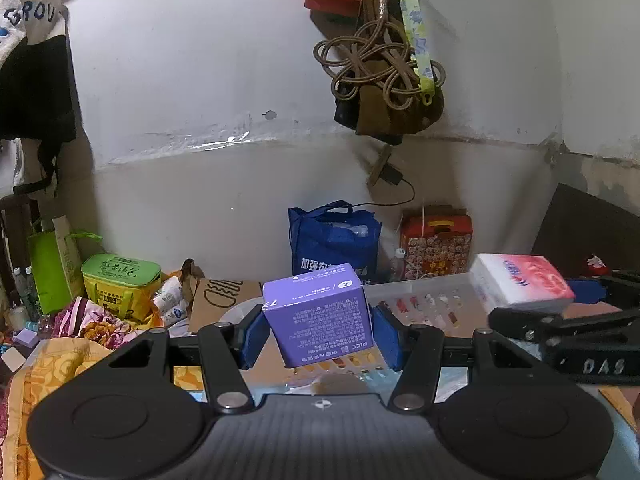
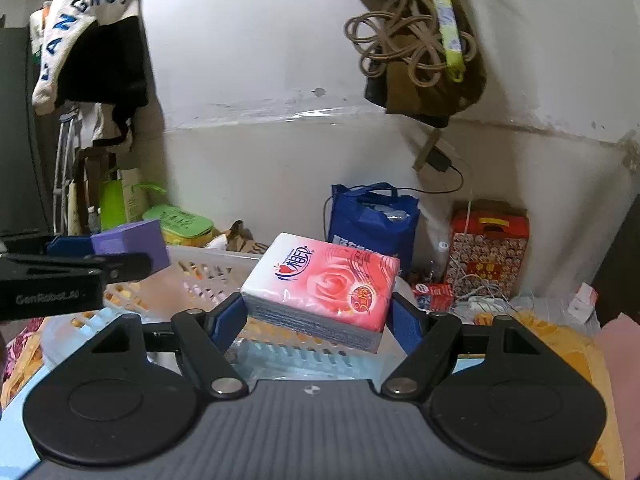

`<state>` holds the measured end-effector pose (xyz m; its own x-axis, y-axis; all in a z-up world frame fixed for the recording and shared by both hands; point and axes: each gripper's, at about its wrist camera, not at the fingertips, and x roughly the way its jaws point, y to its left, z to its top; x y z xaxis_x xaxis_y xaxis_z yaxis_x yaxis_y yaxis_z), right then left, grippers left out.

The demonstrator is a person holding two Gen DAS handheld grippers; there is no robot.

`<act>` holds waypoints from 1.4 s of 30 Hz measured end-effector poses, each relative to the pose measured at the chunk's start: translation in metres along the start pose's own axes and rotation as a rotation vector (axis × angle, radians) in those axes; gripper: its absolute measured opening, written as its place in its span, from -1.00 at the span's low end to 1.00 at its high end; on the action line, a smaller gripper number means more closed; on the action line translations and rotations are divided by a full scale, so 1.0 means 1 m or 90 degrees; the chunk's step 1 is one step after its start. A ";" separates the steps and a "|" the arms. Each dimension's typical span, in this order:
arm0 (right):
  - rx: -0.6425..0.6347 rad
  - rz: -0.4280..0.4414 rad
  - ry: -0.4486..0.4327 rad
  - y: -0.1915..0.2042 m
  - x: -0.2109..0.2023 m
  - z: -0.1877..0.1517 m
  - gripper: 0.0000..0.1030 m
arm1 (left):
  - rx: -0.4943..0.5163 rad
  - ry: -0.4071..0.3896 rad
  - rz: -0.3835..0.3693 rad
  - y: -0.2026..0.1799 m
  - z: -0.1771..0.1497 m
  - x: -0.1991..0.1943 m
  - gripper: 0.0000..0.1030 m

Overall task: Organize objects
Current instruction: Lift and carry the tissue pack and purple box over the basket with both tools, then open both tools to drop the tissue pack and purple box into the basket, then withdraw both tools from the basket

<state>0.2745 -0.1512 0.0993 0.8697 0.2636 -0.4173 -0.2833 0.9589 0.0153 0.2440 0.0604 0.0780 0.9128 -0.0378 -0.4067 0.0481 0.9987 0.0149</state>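
Observation:
A purple box (image 1: 322, 316) with printed text hangs in the air, clamped between the blue pads of my left gripper (image 1: 320, 336). My right gripper (image 2: 320, 316) is shut on a pink and white tissue pack (image 2: 324, 284) with a rose print. Both are held above a pale perforated plastic basket (image 1: 424, 292), also seen as the basket (image 2: 208, 268) in the right wrist view. The right gripper and tissue pack (image 1: 520, 280) show at the right of the left wrist view. The left gripper with its purple box (image 2: 128, 244) shows at the left of the right wrist view.
Against the white wall stand a blue tote bag (image 1: 334, 240), a red patterned gift box (image 1: 436, 242) and a green and yellow tin (image 1: 120, 280). Clothes hang at the left (image 2: 92, 48). Cords and bags hang from the wall (image 1: 380, 64). Orange floral cloth (image 1: 60, 360) lies below.

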 end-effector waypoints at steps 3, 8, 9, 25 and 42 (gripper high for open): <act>0.004 0.010 0.002 -0.001 -0.001 0.001 0.52 | 0.004 0.006 0.003 -0.001 0.000 0.005 0.17; 0.010 0.034 0.003 0.003 -0.001 0.006 0.55 | -0.009 0.018 -0.013 0.002 -0.002 0.010 0.17; 0.003 0.038 0.007 0.006 -0.001 0.006 0.64 | -0.010 0.015 -0.016 0.002 -0.002 0.009 0.22; -0.020 0.037 -0.003 0.011 -0.025 0.015 1.00 | 0.009 -0.029 0.065 -0.003 0.002 -0.009 1.00; 0.006 -0.012 0.019 0.036 -0.073 -0.031 1.00 | 0.000 0.032 0.024 0.002 -0.036 -0.068 1.00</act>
<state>0.1883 -0.1390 0.1020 0.8627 0.2419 -0.4441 -0.2628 0.9647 0.0150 0.1677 0.0658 0.0724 0.8922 0.0022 -0.4516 0.0136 0.9994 0.0317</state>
